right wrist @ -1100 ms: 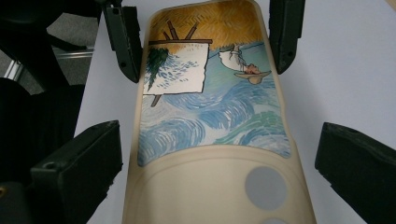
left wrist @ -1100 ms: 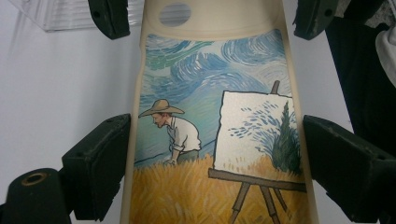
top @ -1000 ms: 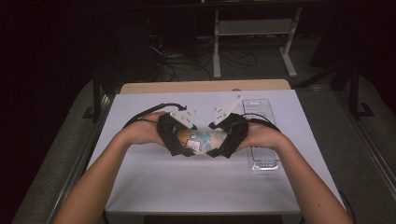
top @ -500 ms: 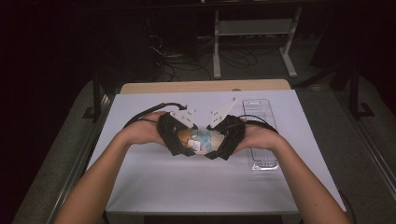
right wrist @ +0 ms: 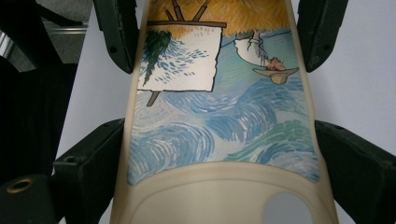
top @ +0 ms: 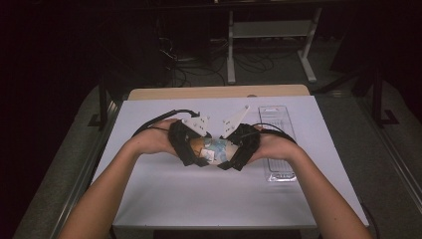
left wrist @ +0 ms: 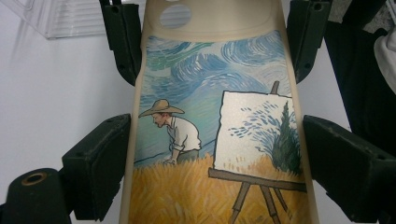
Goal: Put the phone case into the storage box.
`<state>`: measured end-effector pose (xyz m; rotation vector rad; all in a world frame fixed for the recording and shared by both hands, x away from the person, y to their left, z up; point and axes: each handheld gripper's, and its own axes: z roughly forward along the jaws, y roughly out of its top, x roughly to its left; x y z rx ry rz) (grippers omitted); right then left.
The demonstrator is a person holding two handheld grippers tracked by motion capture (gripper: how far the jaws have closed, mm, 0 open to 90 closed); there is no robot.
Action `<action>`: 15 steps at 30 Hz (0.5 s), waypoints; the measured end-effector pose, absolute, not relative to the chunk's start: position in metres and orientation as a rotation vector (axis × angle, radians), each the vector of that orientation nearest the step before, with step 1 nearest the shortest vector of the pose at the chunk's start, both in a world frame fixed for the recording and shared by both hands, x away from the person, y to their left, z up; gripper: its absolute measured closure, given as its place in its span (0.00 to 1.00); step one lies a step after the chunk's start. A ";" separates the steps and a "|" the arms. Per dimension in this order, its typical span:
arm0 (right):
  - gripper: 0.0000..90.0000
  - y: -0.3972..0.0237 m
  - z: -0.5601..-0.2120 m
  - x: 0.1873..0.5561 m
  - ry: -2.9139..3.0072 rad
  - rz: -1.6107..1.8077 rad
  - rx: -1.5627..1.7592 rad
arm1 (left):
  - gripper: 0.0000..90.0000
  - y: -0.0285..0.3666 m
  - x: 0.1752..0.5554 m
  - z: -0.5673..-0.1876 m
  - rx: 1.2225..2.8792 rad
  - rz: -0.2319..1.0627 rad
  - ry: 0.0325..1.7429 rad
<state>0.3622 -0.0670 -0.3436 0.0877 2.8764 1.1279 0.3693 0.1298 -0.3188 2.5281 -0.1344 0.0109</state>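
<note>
High view: both grippers' fingers [top: 199, 158] pinch the phone case [top: 215, 148] mid-table [top: 199, 199].

The phone case [top: 214, 148] lies between both claws at the table's [top: 164, 199] middle, a tray [top: 276, 119] seemingly just right.

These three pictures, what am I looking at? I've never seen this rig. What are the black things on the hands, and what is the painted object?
A person sits at a white table, a hand-held black claw in each hand. The high view looks down from above: left claw, right claw. The other two pictures come from cameras riding on each claw, looking along its jaws. Between them is a beige phone case printed with a painter in a straw hat beside an easel. Each claw grips one end, its jaws pressing the case's long edges; the camera-hole end lies in the right claw. A clear plastic tray lies on the table to the right.
</note>
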 end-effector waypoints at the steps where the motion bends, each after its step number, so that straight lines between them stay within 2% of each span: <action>1: 0.08 -0.067 -0.344 0.362 2.875 1.125 0.087 | 0.12 0.130 0.369 -0.319 2.526 0.009 -0.129; 15: 0.11 -0.066 -0.344 0.361 2.874 1.109 0.070 | 0.12 0.130 0.369 -0.320 2.526 0.007 -0.131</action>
